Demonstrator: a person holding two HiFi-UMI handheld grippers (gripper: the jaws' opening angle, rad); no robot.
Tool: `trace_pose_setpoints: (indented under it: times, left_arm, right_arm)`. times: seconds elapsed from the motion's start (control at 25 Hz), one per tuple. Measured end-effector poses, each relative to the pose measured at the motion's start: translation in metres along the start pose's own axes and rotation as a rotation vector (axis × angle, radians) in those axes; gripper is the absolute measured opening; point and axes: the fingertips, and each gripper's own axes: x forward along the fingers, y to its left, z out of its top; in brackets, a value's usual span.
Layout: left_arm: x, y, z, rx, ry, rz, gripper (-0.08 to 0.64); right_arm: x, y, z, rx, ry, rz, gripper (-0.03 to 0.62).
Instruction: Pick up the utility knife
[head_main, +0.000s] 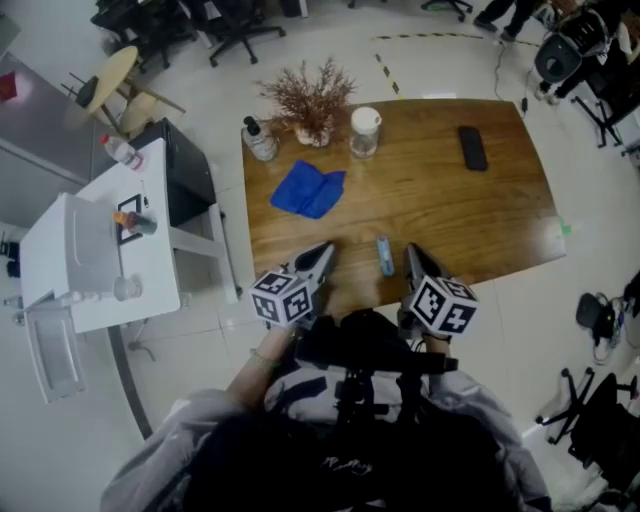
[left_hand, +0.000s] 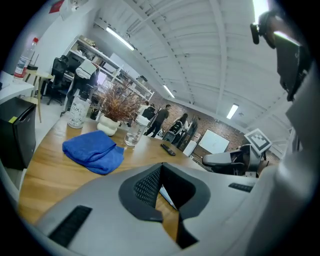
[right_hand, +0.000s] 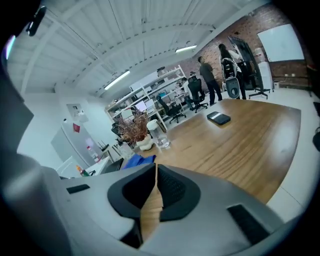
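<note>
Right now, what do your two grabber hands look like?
The left gripper and right gripper are light grey plastic with dark, bumpy pads. Each carries a white cube with black square markers. The sleeves are pale grey.

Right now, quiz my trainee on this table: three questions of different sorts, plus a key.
1. True or false: the utility knife lies on the table between the left tongs and the right tongs.
2. Which stands beside the dried plant? A: lidded glass jar; B: mug; C: kettle.
3. What do the right tongs hold?
Key: 1 true; 2 A; 3 nothing, they are shut and empty.
</note>
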Motion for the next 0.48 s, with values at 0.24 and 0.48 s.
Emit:
trace_pose_setpoints:
  times: [0.24,0.48]
  left_arm:
    - [0.007,-0.012,-0.003,0.015,0.011,-0.035,0.005]
    - [0.006,-0.015,-0.003,0.025,0.014,-0.043,0.005]
  right_arm:
    - [-0.016,-0.005,0.002,0.046,-0.034,0.005,0.014]
    - [-0.018,-0.007,-0.007,0.064,-0.028,0.01,0.013]
